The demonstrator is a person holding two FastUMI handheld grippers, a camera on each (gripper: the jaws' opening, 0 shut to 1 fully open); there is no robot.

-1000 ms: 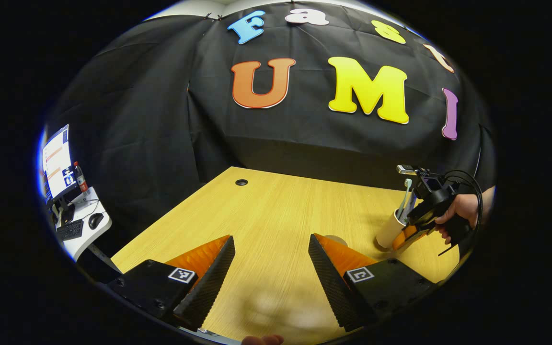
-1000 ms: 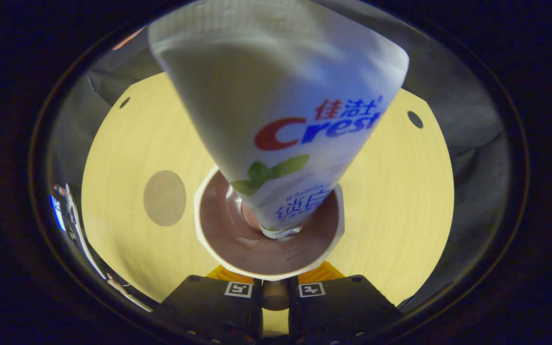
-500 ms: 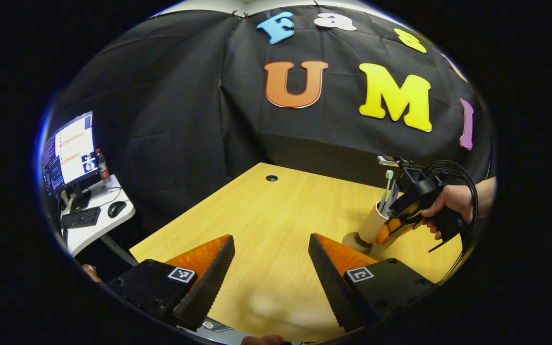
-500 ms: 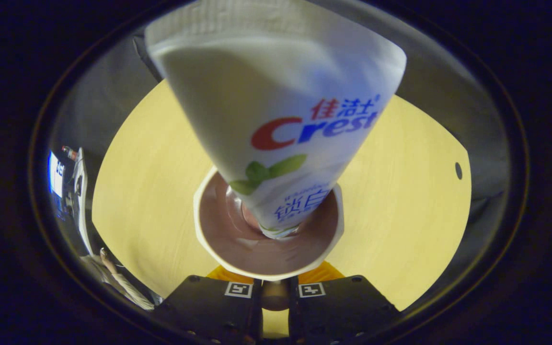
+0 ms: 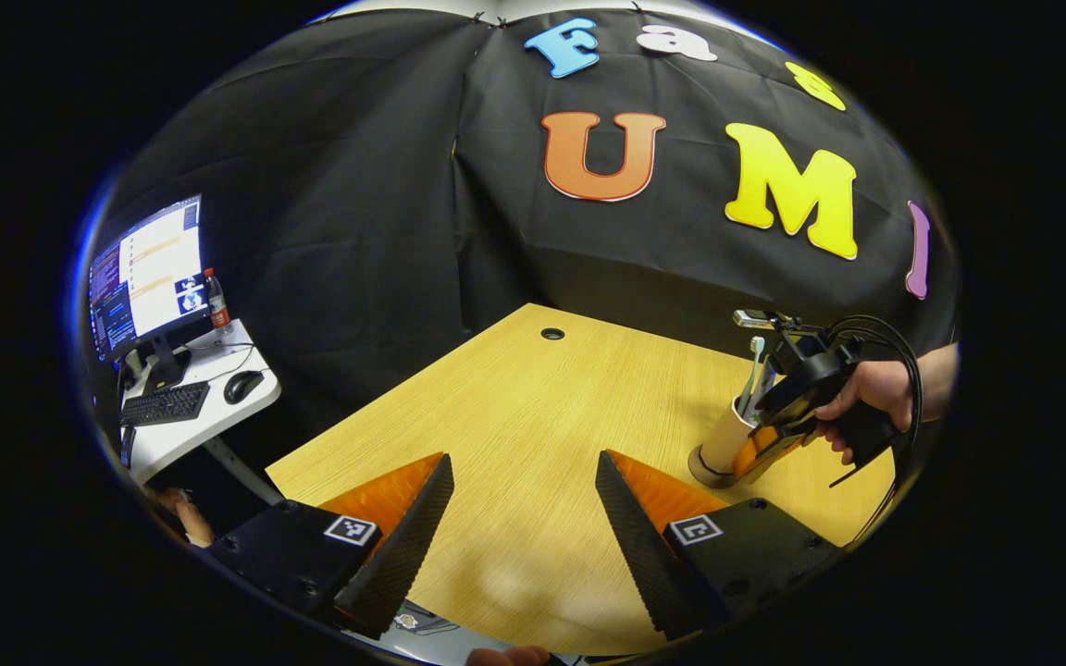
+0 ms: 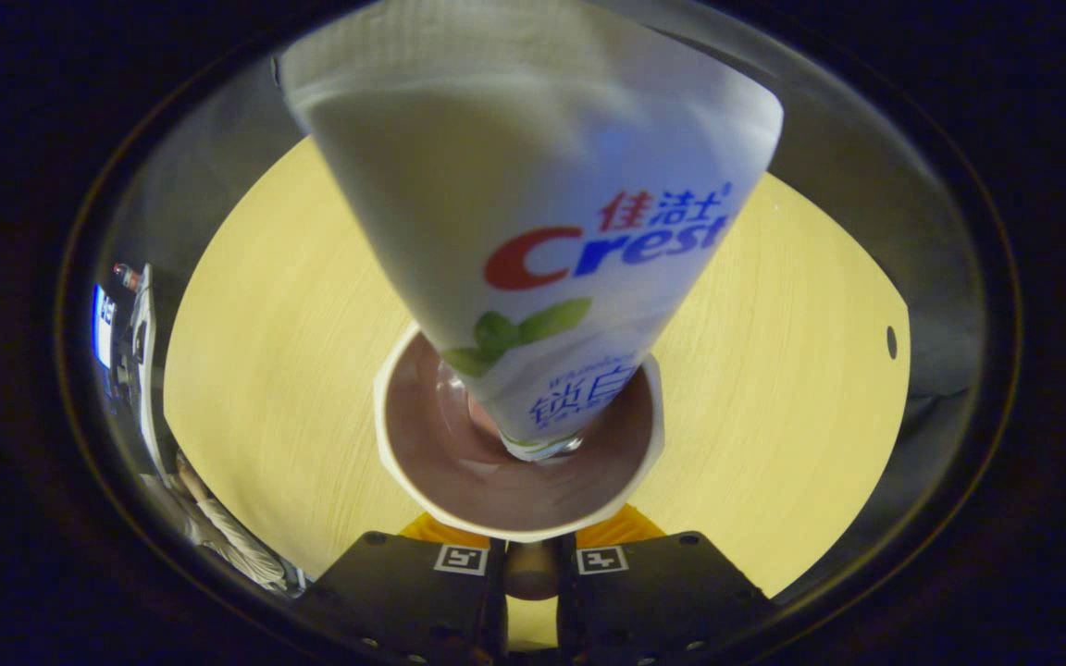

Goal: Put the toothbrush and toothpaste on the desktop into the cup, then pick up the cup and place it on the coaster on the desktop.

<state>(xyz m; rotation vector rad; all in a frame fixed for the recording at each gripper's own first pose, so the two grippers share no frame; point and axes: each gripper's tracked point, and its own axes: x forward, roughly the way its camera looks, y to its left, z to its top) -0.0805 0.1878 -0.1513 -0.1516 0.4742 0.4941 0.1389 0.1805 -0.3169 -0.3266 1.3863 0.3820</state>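
The right hand-held gripper [image 6: 530,566] pinched the cream cup [image 6: 403,467] holding a white toothpaste [image 6: 533,213]; the left hand-held gripper [image 5: 524,532] stood spread

One pale cream cup with a brown inside [image 5: 725,442] stands near the right edge of the single light wooden table [image 5: 533,416]. It holds one white toothpaste tube with blue and red print [image 6: 533,231] and one slim pale toothbrush [image 5: 755,370]. Two claws appear: the left claw [image 5: 524,518] at the near edge, and the right claw [image 5: 764,449] with one hand [image 5: 866,402] around its handle. One round cable hole [image 5: 551,333] sits near the far corner. Off the table's left edge, one monitor [image 5: 149,277], one keyboard [image 5: 166,404], one mouse [image 5: 242,387] and one bottle [image 5: 216,298].
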